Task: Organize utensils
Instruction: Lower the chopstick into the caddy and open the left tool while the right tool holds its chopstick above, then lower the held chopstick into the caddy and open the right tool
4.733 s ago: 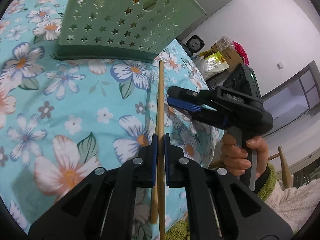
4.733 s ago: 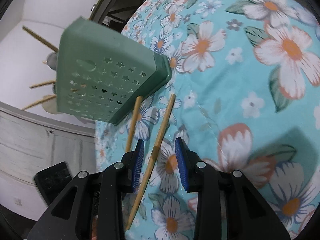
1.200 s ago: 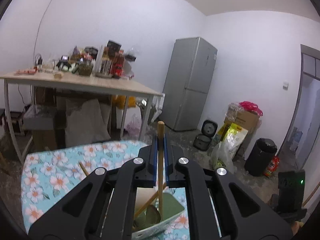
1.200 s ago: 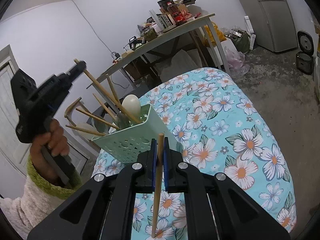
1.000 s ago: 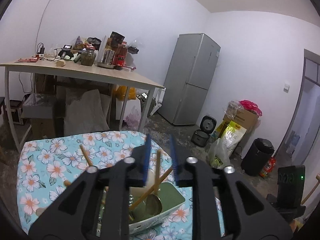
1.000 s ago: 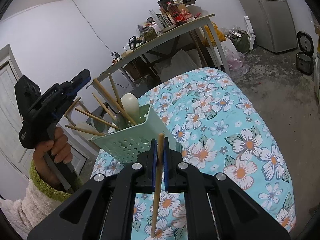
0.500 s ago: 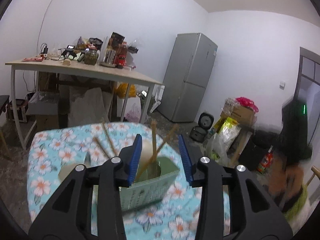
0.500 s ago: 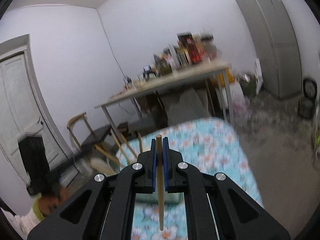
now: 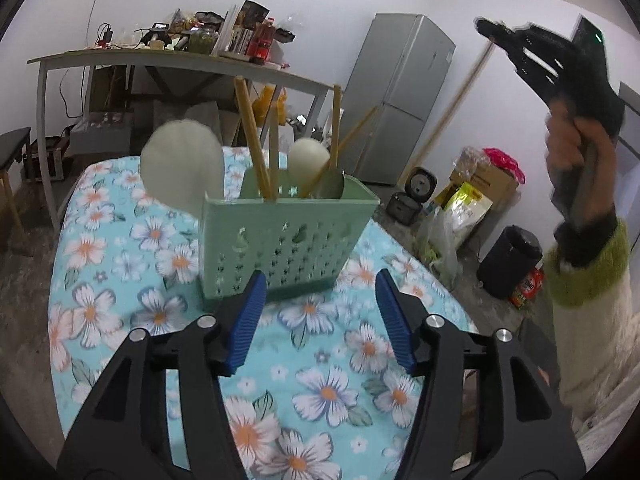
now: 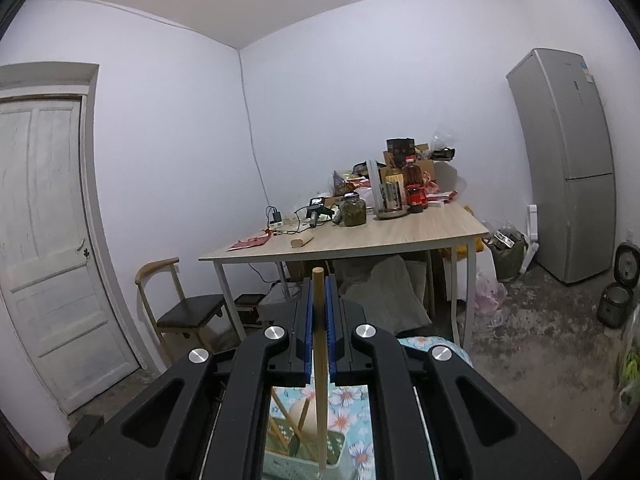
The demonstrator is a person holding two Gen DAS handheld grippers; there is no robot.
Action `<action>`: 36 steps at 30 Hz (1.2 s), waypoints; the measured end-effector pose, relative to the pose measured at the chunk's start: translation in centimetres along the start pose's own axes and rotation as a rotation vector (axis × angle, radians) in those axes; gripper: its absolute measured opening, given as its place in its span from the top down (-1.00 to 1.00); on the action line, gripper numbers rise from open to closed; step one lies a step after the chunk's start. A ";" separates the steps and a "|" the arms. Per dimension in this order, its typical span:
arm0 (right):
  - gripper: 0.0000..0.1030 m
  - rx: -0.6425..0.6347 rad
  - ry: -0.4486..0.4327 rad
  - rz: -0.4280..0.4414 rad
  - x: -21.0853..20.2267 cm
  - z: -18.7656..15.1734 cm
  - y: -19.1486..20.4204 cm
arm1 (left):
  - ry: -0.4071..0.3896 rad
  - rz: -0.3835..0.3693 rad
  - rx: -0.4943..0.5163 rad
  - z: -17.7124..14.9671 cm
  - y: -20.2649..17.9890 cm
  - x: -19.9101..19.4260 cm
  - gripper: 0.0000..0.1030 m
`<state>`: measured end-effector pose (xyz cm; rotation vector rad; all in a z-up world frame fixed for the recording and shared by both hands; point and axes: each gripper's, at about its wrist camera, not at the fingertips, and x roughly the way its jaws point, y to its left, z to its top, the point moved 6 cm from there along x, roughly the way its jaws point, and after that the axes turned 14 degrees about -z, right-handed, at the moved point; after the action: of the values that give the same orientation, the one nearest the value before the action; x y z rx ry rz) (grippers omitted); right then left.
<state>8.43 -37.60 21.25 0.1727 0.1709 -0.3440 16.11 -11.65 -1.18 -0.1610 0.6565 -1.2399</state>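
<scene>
Our left hand-held gripper (image 9: pixel 320 316) has just been opening, with nothing between its jaws. Our right hand-held gripper (image 10: pixel 319 322) squeezes a chopstick (image 10: pixel 319 360) above the green basket (image 9: pixel 288 232) on the flowery worktop (image 9: pixel 320 380).

No legible text; fridge (image 10: pixel 568 160) sticker perhaps printed, unreadable.

Even, soft indoor light, source unseen; white walls bright, no glare. Shadows faint. Strong fisheye bending, black vignette at corners. Left wrist view: right hand (image 9: pixel 576 148) and raised right gripper (image 9: pixel 486 29) motion-blurred. Right wrist view sharp.
</scene>
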 end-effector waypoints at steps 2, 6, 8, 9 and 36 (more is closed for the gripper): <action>0.89 -0.001 0.010 0.003 1.0 -0.1 0.3 | 0.002 0.002 0.000 -0.4 0.0 0.0 -0.15; 0.88 -0.005 0.020 0.007 3.2 -1.1 1.0 | -0.003 0.014 0.022 -0.4 -0.3 -0.1 -0.24; 0.89 -0.018 0.020 0.003 4.0 -1.8 1.5 | -0.003 0.020 0.033 -0.4 -0.4 -0.1 -0.29; 0.89 -0.022 0.021 0.006 4.6 -2.3 1.8 | -0.003 0.020 0.034 -0.4 -0.4 -0.1 -0.30; -0.27 0.023 0.301 0.004 -3.7 -15.2 0.9 | -0.050 0.303 -0.087 0.5 -0.2 -2.1 -0.84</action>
<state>3.27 -32.60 7.37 0.2468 0.4643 -0.3148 15.88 -9.91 0.10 -0.1575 0.6653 -0.9145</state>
